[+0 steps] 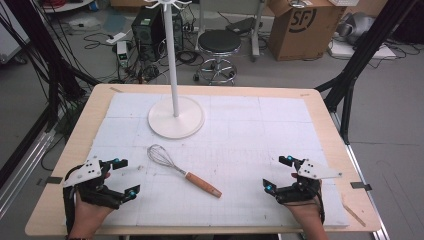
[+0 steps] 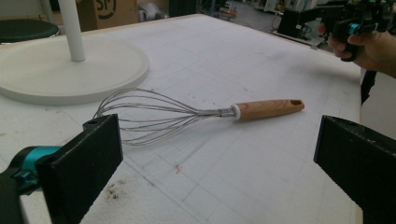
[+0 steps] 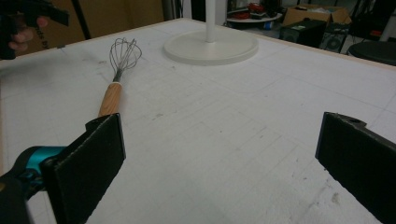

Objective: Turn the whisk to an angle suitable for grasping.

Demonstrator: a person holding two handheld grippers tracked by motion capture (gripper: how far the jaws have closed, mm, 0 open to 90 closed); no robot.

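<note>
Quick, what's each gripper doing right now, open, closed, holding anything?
Left gripper: open, holding nothing, apart from the wooden-handled wire whisk.
Right gripper: open, holding nothing.

Whisk (image 1: 182,170) flat on mat (image 1: 250,135) (grippers apart).

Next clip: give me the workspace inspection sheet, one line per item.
Surface: wooden table covered by a white gridded mat, lightly stained.
Job's things: whisk lying flat mid-mat, wire head toward the white stand, wooden handle toward the person.
Clutter: nothing seen on the mat.
Grippers: left gripper and right gripper both open, empty, apart from the whisk.
Cables: tangle of cables on the floor beyond the table.
Surroundings: stool, cardboard box, computer tower.
</note>
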